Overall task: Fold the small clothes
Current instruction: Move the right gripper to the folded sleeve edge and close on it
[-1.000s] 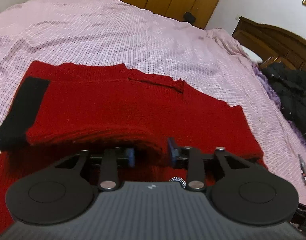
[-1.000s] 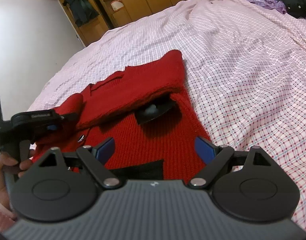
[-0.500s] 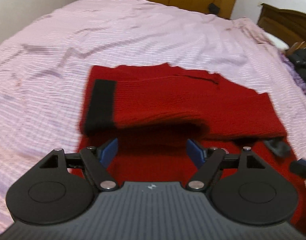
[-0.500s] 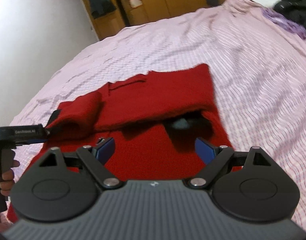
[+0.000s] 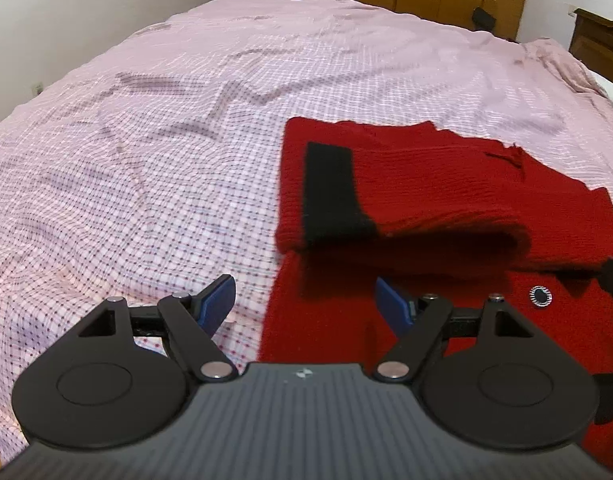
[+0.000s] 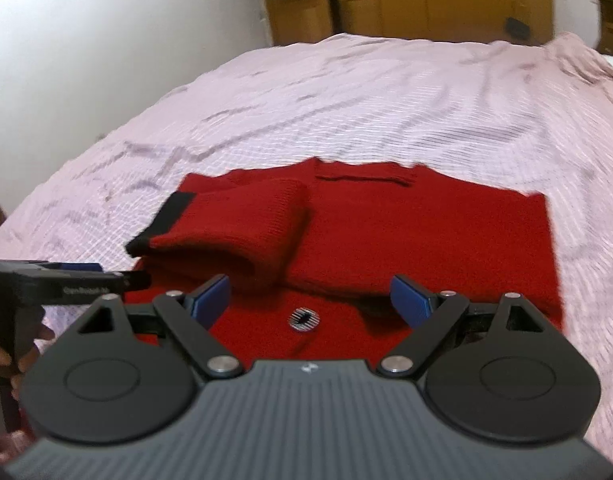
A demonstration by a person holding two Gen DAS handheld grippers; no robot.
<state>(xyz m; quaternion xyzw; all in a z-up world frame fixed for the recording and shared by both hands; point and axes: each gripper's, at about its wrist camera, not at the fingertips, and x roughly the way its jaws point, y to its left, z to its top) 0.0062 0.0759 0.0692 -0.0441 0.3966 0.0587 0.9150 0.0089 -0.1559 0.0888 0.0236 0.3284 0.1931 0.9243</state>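
Both grippers tilt downward over the red sweater's [image 5: 446, 184] near edge; left gripper [image 5: 304, 300] and right gripper [image 6: 306, 300] gape wide, holding nothing, the left jaws having just been opening

The only lettering is a line of small pale print along the side of the left tool [image 6: 86, 280], seen from the right wrist camera; blur makes it unreadable. Nothing else carries legible words or numbers.
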